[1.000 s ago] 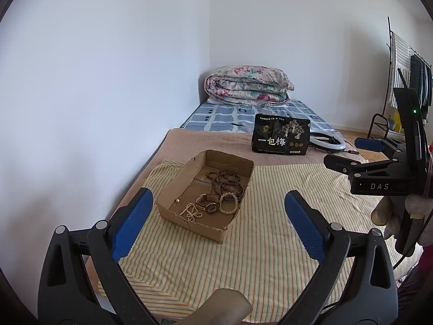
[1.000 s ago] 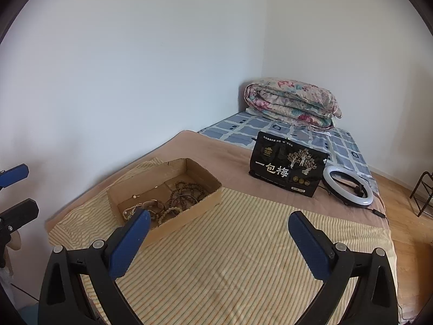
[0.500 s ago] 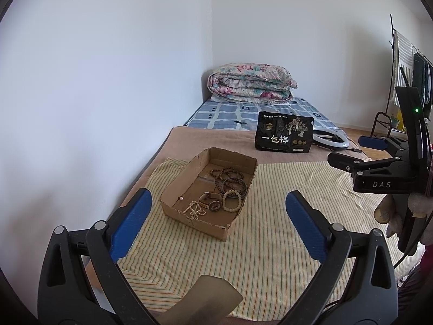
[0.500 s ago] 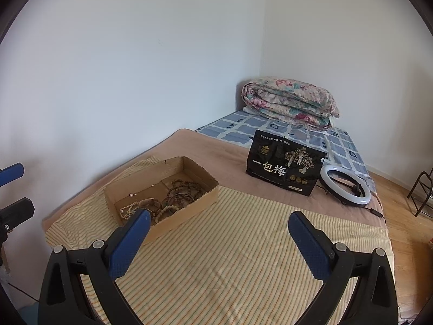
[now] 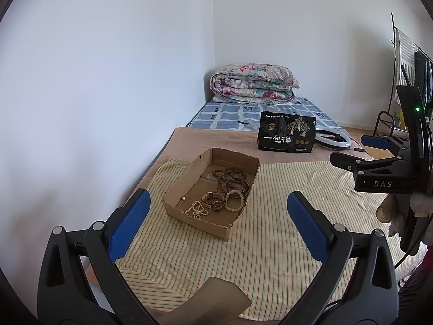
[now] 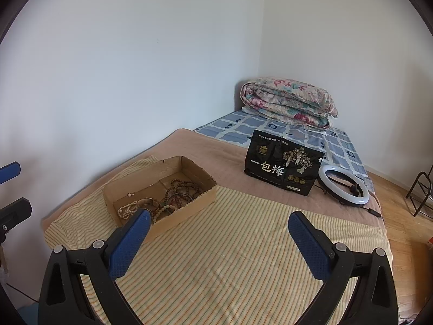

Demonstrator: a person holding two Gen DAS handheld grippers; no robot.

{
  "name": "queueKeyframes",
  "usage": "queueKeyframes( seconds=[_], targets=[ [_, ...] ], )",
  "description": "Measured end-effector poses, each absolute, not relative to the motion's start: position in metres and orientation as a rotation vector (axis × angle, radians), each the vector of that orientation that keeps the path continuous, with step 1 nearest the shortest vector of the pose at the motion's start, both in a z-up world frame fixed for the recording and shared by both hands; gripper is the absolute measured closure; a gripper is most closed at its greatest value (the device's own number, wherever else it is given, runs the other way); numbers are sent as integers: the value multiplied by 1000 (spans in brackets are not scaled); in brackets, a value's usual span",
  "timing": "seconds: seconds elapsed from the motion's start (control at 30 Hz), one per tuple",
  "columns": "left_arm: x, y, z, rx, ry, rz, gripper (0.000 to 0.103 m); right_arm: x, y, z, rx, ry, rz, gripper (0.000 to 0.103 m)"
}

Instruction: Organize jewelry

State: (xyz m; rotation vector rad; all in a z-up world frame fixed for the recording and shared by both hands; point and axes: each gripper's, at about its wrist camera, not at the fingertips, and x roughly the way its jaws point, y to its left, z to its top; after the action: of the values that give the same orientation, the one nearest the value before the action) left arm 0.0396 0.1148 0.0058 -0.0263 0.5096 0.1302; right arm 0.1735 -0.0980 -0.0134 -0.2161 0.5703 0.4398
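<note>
A shallow cardboard box [image 5: 230, 162] [image 6: 205, 193] lies on a striped cloth [image 5: 270, 230] [image 6: 243, 257] on the bed. Inside it are several bead bracelets [image 5: 230, 174] [image 6: 184, 185], a watch [image 5: 213, 200], a pale bead bracelet [image 5: 235, 197] and a small bead string [image 5: 196, 209] [image 6: 127, 209]. My left gripper [image 5: 216, 224] hovers open in front of the box, nothing between its blue pads. My right gripper [image 6: 216, 239] hovers open over the cloth, right of the box, and shows in the left wrist view [image 5: 360, 150] at the right edge.
A black printed bag [image 5: 286, 135] [image 6: 282, 166] stands behind the cloth, a ring light [image 5: 333, 140] [image 6: 343, 185] with its cable beside it. A folded floral quilt [image 5: 253, 84] [image 6: 289, 101] lies at the bed's far end. White walls bound the left and back; a clothes rack [image 5: 406, 62] stands far right.
Both grippers have drawn back and risen slightly, so the box and bed look a little smaller and farther. Nothing on the bed has moved, and both grippers stay open.
</note>
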Motion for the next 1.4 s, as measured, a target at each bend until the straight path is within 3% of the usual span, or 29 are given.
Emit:
queueKeyframes(
  seconds=[1.4],
  targets=[
    [38,114,6,-25,509,132,0,172,-101,-14,-222,575,436,0]
  ],
)
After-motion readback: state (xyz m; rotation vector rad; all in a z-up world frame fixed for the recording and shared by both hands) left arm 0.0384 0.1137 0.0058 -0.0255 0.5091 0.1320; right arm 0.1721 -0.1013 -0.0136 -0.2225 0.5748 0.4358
